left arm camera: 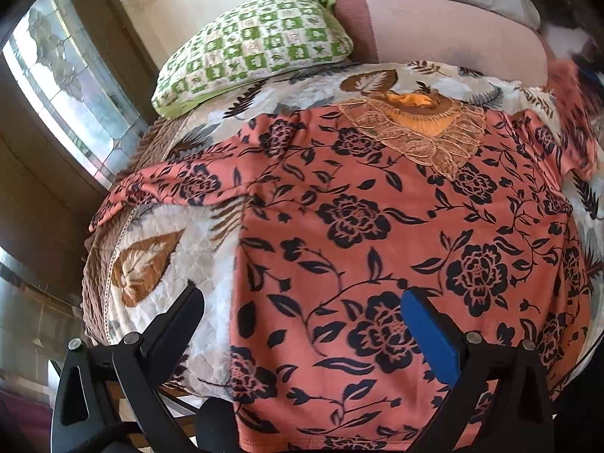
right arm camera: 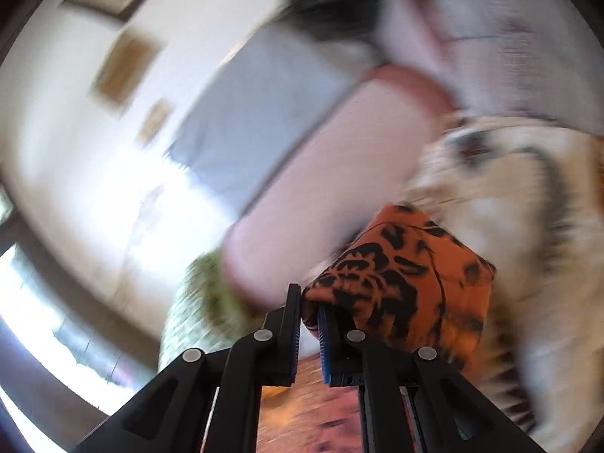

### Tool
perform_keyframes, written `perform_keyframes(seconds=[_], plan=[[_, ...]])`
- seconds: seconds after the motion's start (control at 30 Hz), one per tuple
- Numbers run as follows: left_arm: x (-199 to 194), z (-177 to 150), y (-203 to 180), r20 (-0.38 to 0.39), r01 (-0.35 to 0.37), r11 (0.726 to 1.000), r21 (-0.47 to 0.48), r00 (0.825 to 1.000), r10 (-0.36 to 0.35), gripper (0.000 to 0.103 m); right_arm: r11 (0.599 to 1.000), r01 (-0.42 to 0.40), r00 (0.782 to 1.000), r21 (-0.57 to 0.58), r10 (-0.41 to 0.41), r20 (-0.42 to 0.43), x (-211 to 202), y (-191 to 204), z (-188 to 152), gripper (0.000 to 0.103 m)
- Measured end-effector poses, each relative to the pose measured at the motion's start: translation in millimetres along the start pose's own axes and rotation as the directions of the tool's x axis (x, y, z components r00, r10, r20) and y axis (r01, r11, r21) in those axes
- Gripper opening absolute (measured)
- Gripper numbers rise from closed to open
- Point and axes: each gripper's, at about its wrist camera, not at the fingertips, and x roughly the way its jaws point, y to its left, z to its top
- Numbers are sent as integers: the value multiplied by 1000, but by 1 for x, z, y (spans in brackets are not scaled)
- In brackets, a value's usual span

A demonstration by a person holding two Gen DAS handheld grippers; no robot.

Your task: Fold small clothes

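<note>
A coral top with a black flower print [left arm camera: 377, 226] lies spread flat on a leaf-patterned bedspread [left arm camera: 151, 256], its gold lace neckline [left arm camera: 415, 132] pointing away from me. My left gripper [left arm camera: 304, 304] hovers open above the top's lower left part, with nothing between its fingers. The left sleeve [left arm camera: 158, 185] lies stretched out sideways. In the blurred right wrist view, my right gripper [right arm camera: 309, 309] is shut on a bunched fold of the same coral fabric [right arm camera: 407, 275], held up off the bed. That raised sleeve shows as a blur at the left wrist view's right edge.
A green checked pillow [left arm camera: 253, 45] and a pink bolster [left arm camera: 453, 34] lie at the bed's far end. A window [left arm camera: 68, 87] is on the left wall. The bed's left edge [left arm camera: 94, 287] drops off close to my left gripper.
</note>
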Motion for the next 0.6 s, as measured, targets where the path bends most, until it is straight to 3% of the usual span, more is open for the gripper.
perform_keyframes(seconds=[0.17,0.27,0.33,0.4,0.43,0.5,0.53,0.57,0.6], plan=[[2,-7,32,-6,-6,998,-62,1000,6,103,981,-98,983,-164,70,-169,59,107,-88,9],[4,-13,55,-13,-19,994,-105,1000,18,103,973,-135,955,-190,77,-286,98,146,-150,9],[5,-18,69,-17,-30,991,-131,999,28,103,968,-148,924,-203,62,-377,125,165,-193,10],[5,-22,81,-22,-42,987,-154,999,39,103,966,-148,879,-211,31,-476,147,169,-236,11],[6,-24,87,-25,-46,985,-165,999,42,103,966,-158,855,-207,29,-517,155,170,-249,17],[7,-27,96,-29,-52,981,-186,998,47,103,959,-189,782,-212,16,-623,173,181,-279,49],[7,-29,101,-29,-53,979,-195,998,48,103,954,-207,757,-216,17,-653,175,185,-287,81],[7,-30,104,-29,-54,978,-204,998,49,103,950,-235,744,-205,41,-667,172,186,-293,84],[7,-31,107,-27,-54,976,-209,998,49,103,940,-283,744,-190,90,-662,159,187,-298,84]])
